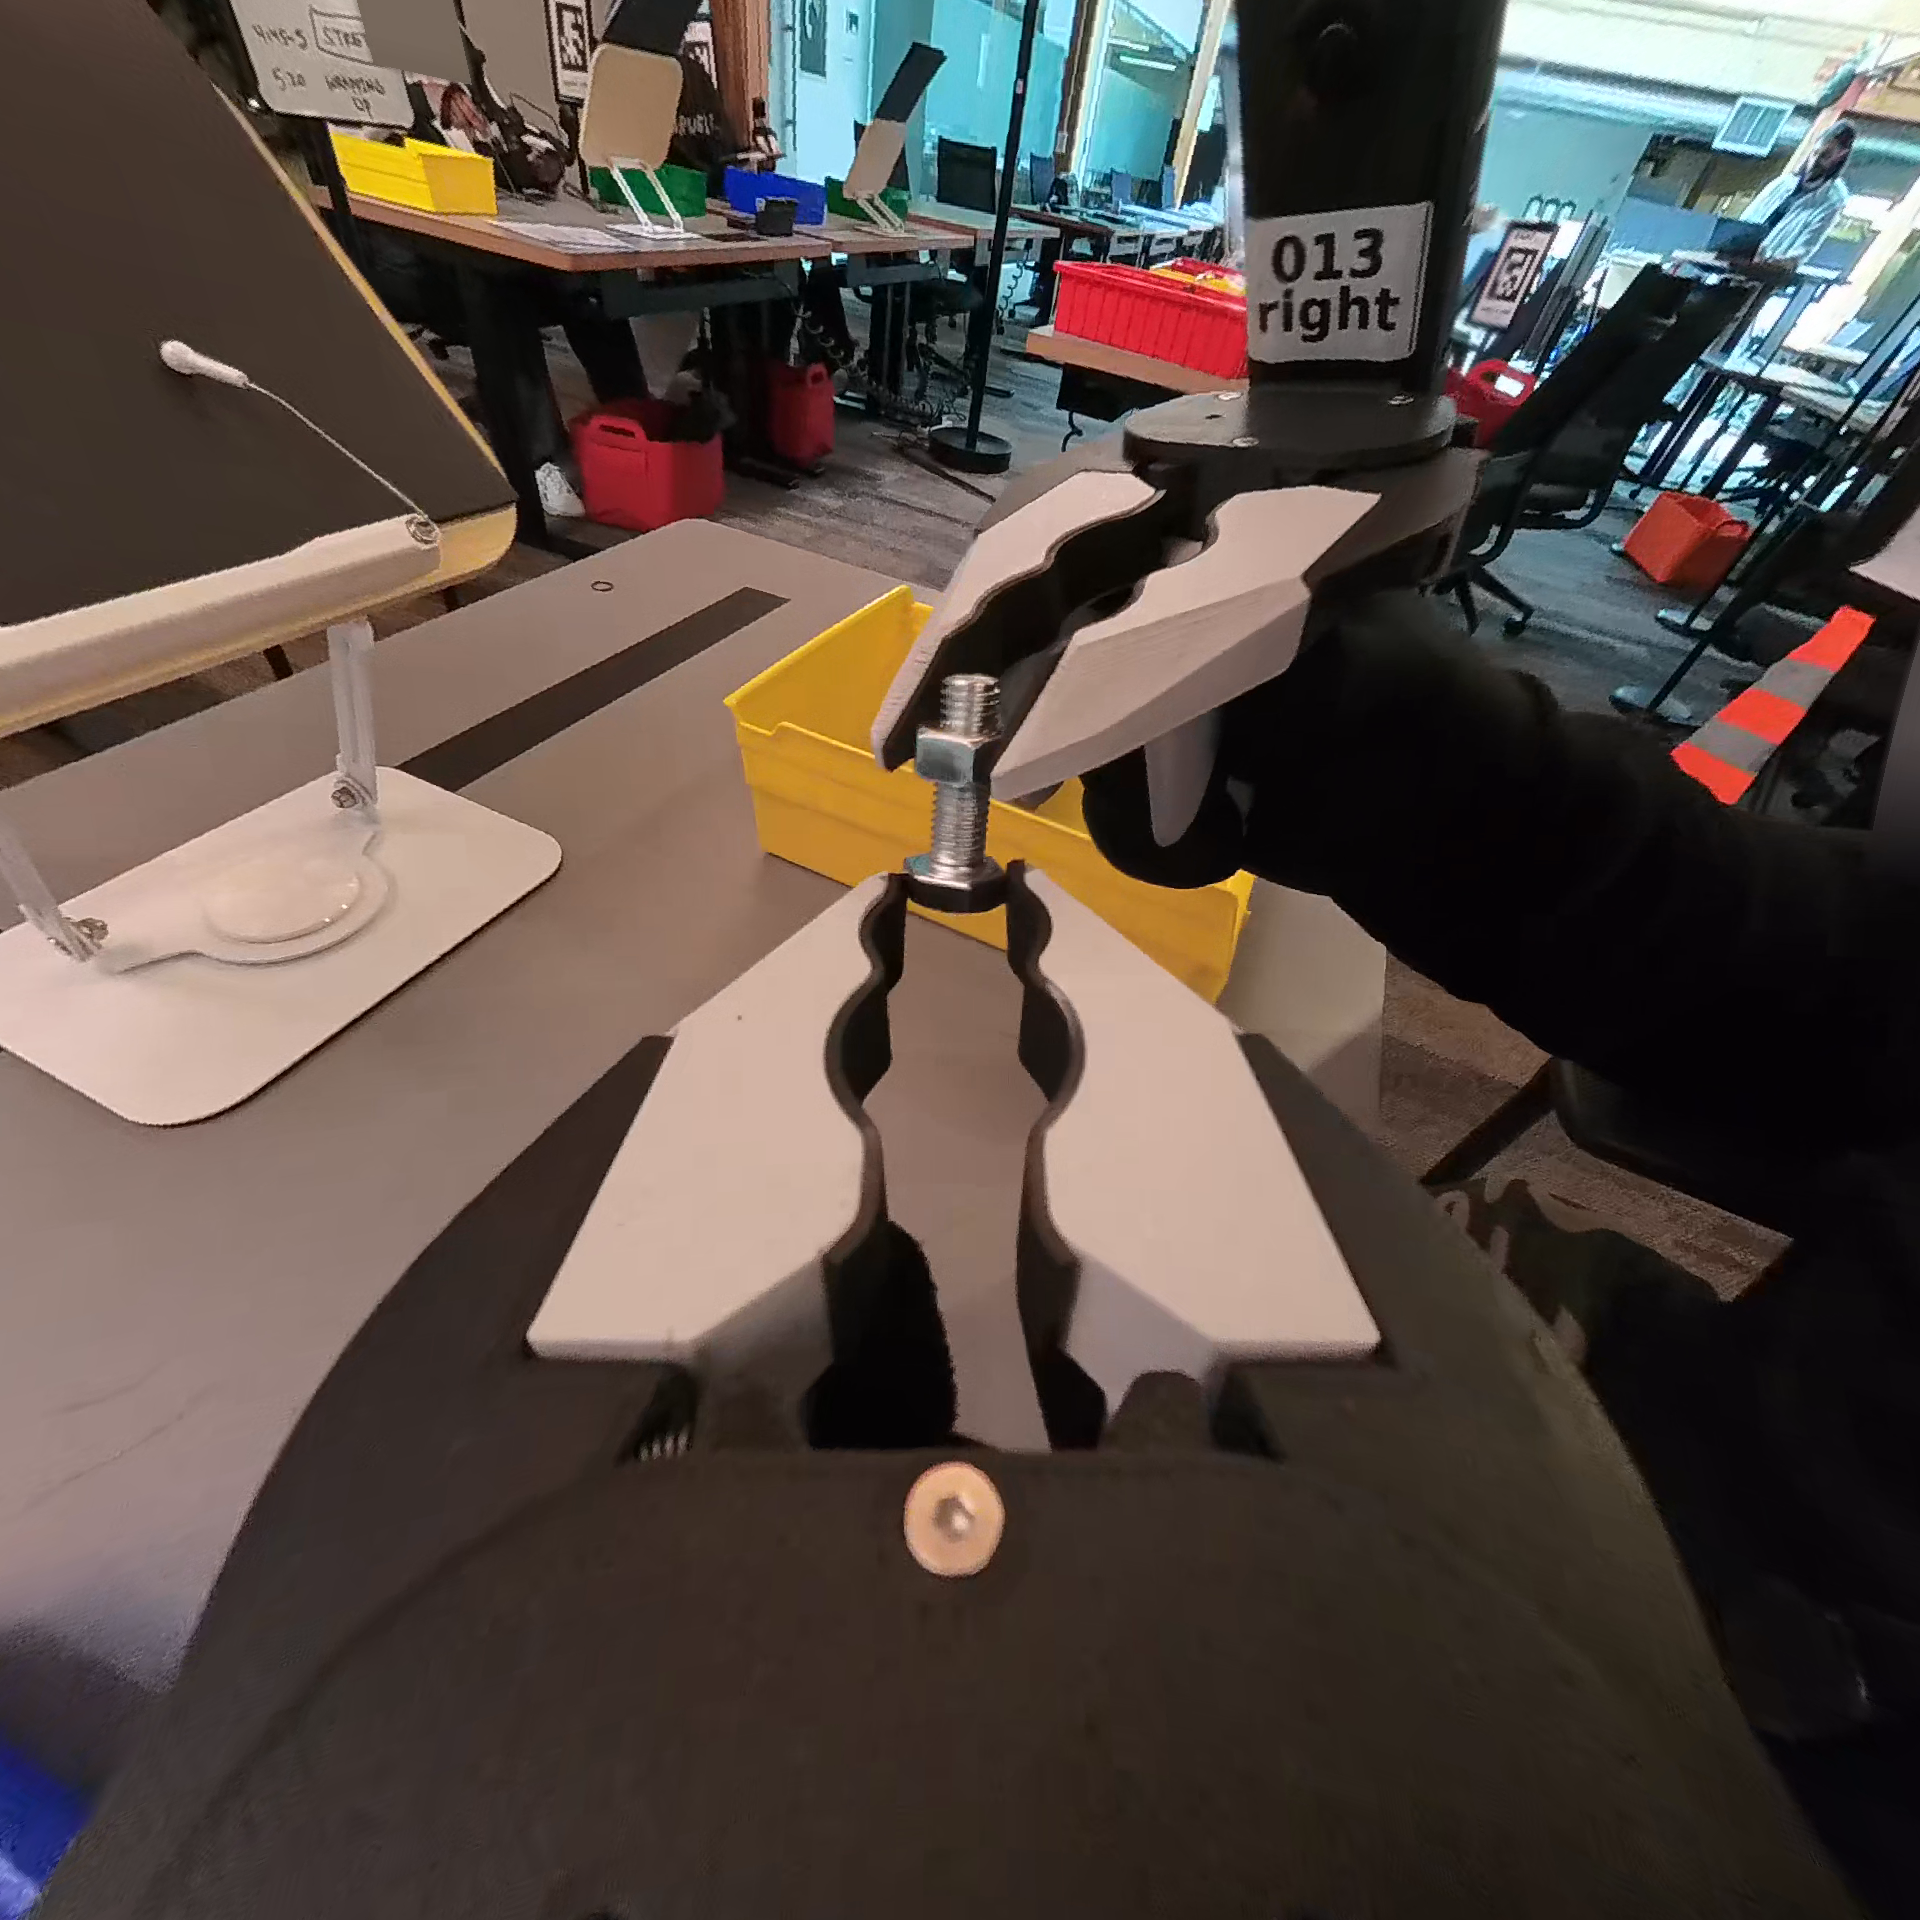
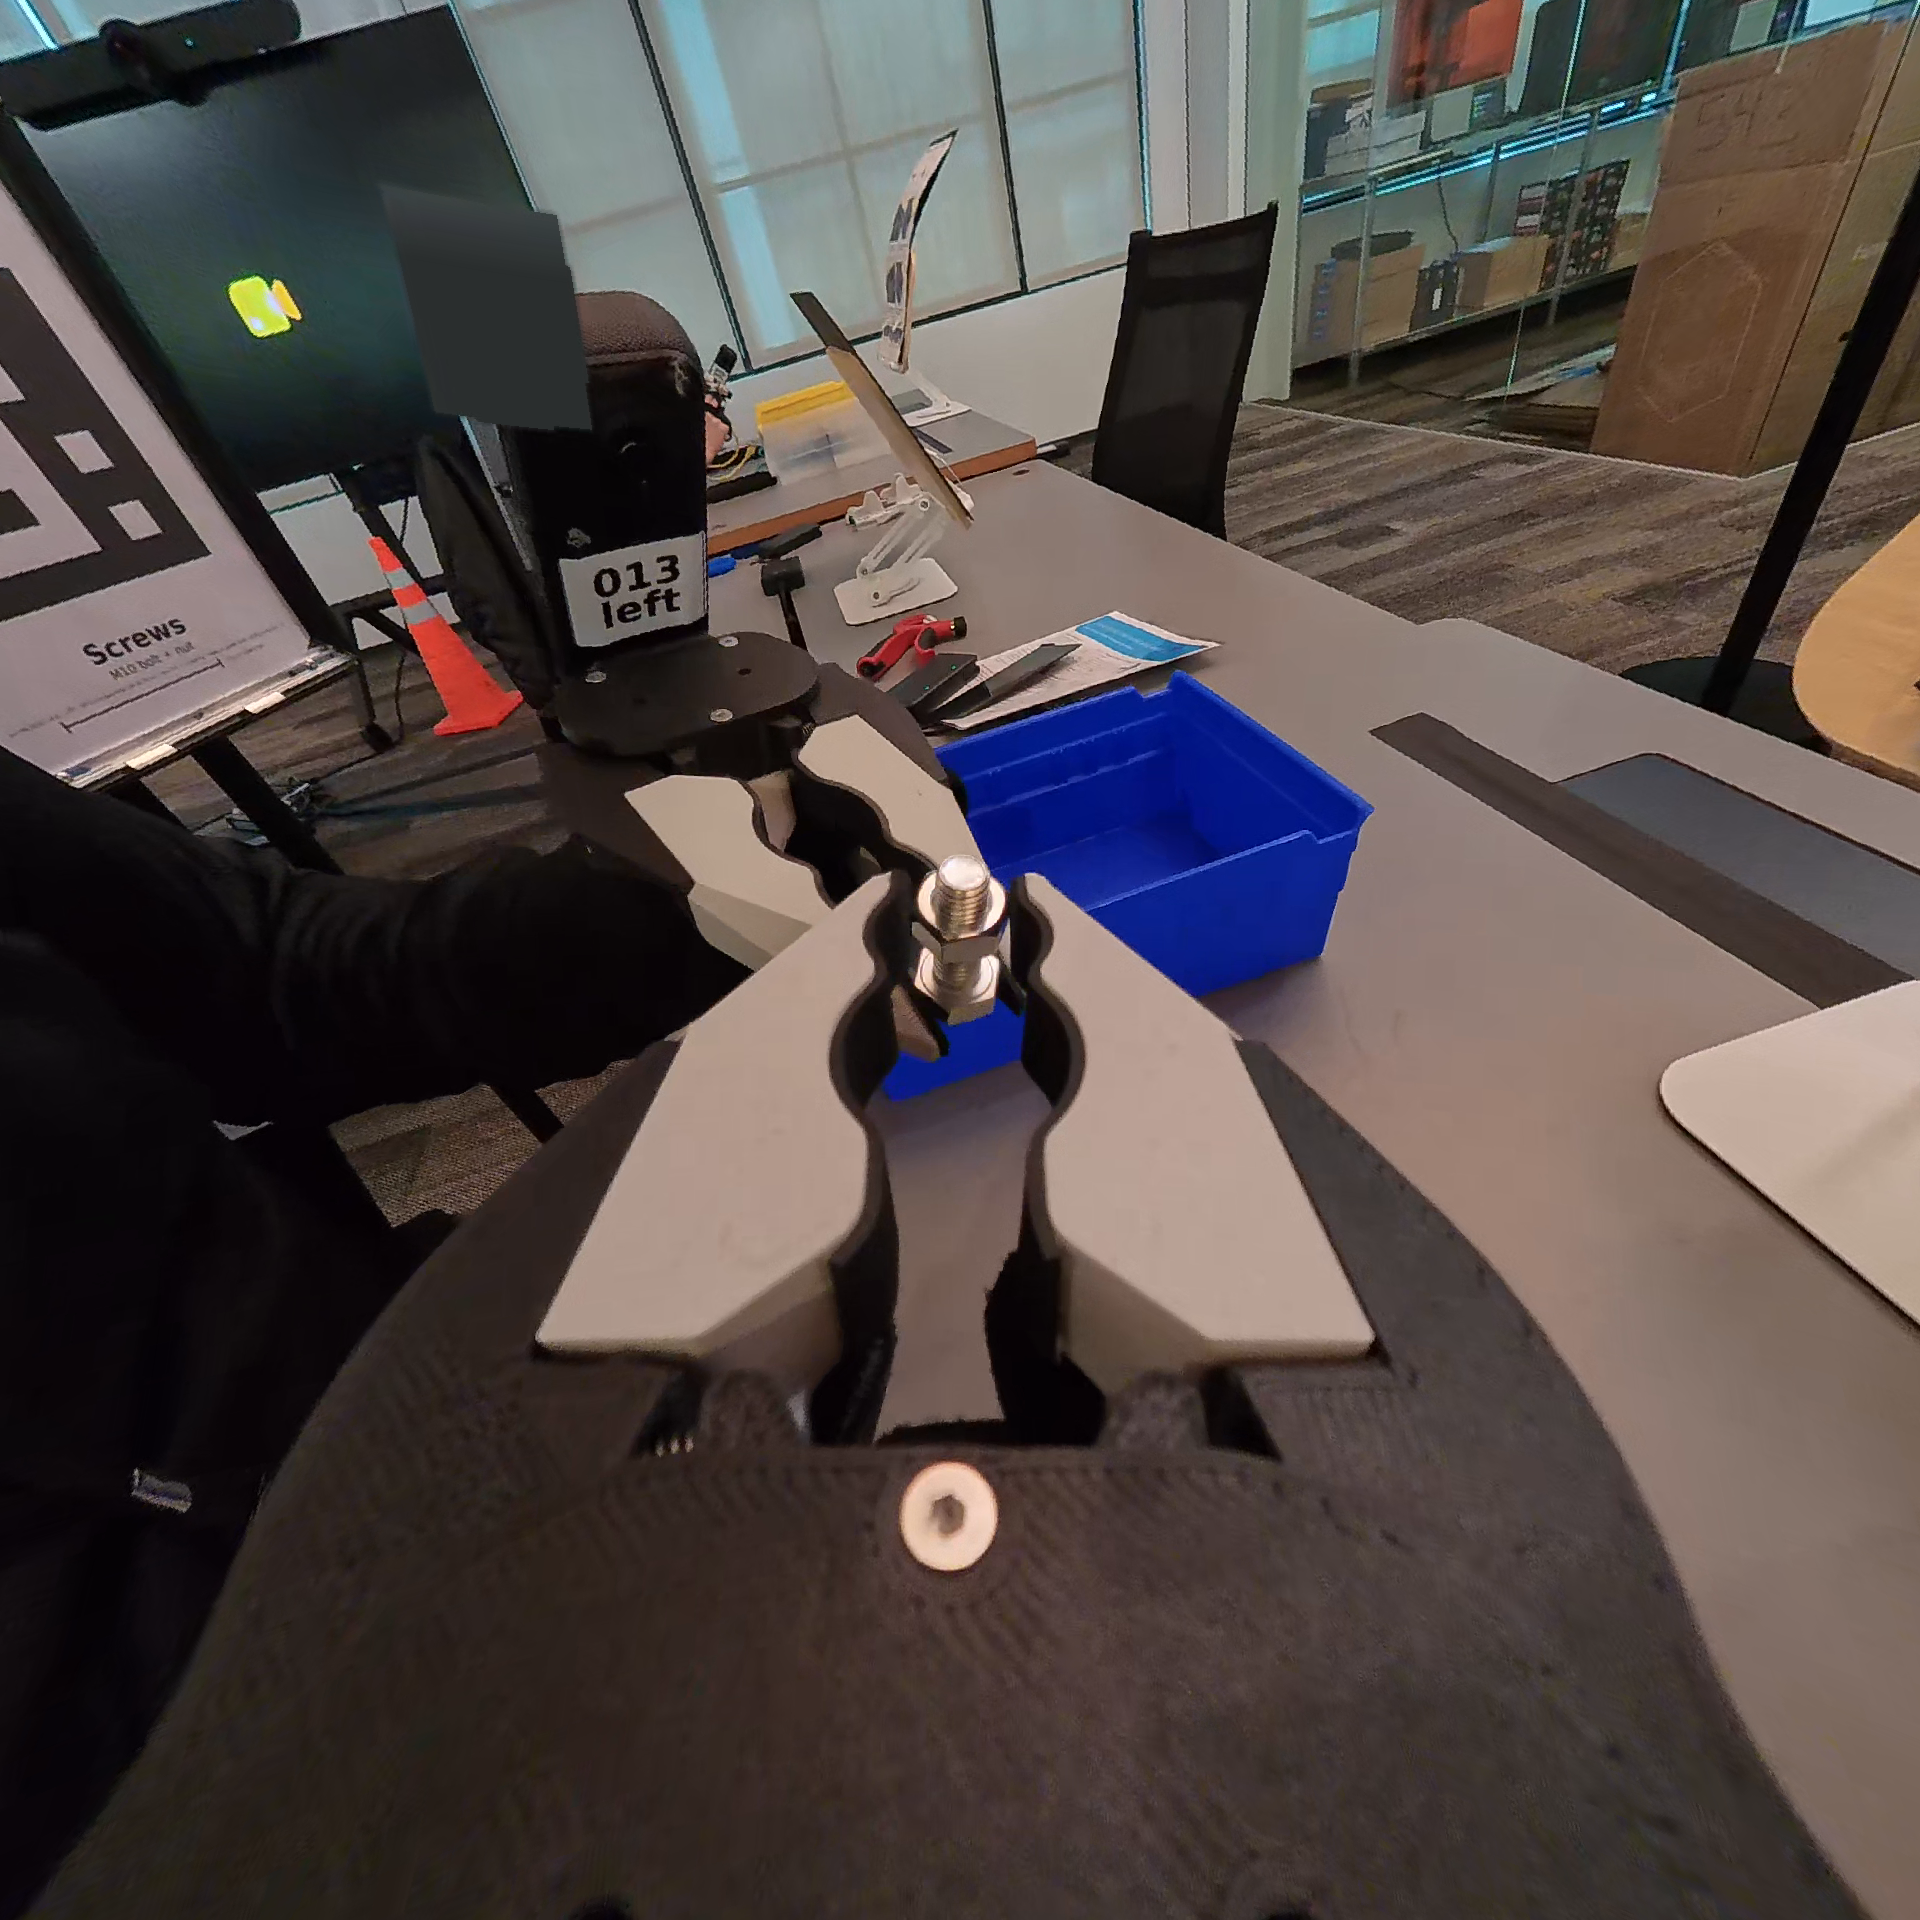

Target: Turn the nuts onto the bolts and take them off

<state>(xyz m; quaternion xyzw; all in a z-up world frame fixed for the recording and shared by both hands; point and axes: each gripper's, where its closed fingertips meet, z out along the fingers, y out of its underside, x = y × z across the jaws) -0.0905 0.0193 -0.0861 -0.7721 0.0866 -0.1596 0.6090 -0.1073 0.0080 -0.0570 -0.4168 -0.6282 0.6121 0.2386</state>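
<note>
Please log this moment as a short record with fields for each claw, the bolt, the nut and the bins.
left claw: shut on the bolt head
right claw: shut on the nut
bolt: upright, held above the table
nut: on the thread, partway down from the tip
yellow bin: behind the bolt, in the left view
blue bin: empty, behind the claws, in the right view

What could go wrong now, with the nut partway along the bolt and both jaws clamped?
The left gripper holds the bolt only by its head at the very tips; twisting could tip it or pop it free.

The right gripper pinches the nut at its tips too; if it slips, the nut may drop beside the yellow bin.
</note>
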